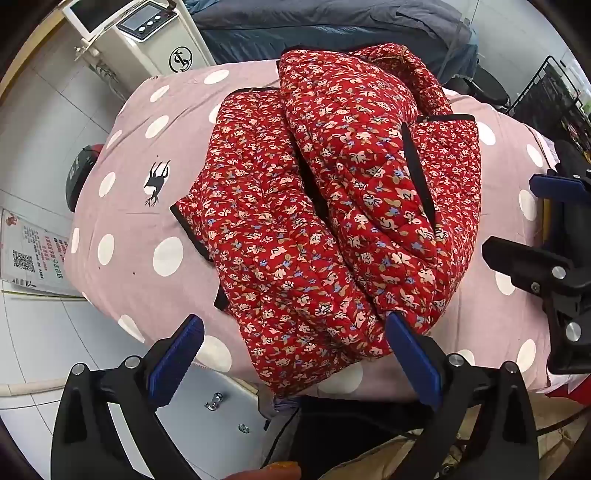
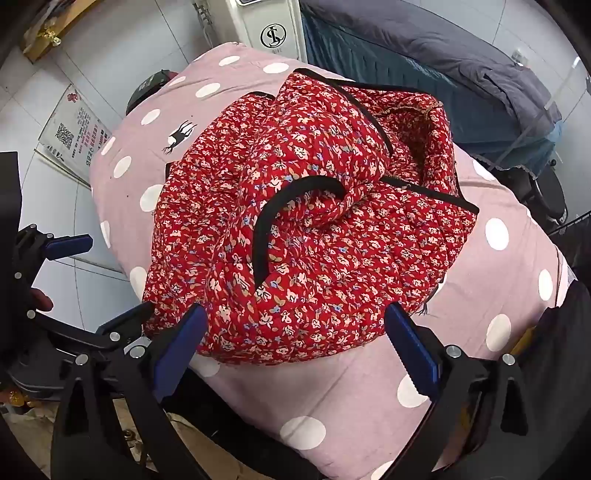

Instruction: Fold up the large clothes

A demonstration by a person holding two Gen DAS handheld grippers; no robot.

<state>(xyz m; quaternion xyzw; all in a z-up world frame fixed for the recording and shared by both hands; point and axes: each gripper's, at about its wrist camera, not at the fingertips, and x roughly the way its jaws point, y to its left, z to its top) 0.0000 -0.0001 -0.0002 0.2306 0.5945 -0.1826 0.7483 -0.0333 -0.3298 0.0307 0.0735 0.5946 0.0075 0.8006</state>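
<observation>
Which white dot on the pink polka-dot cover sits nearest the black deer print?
The small white dot just left of the black deer print on the pink polka-dot cover; the other dots lie farther off.

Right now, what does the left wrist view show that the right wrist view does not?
Only the left wrist view shows the white machine's control panel and a black wire rack. Only the right wrist view shows a wooden piece with a brass fitting at top left. Both show the red floral jacket partly folded on the pink dotted cover, and both claws, left claw and right claw, open above the jacket's near edge.
</observation>
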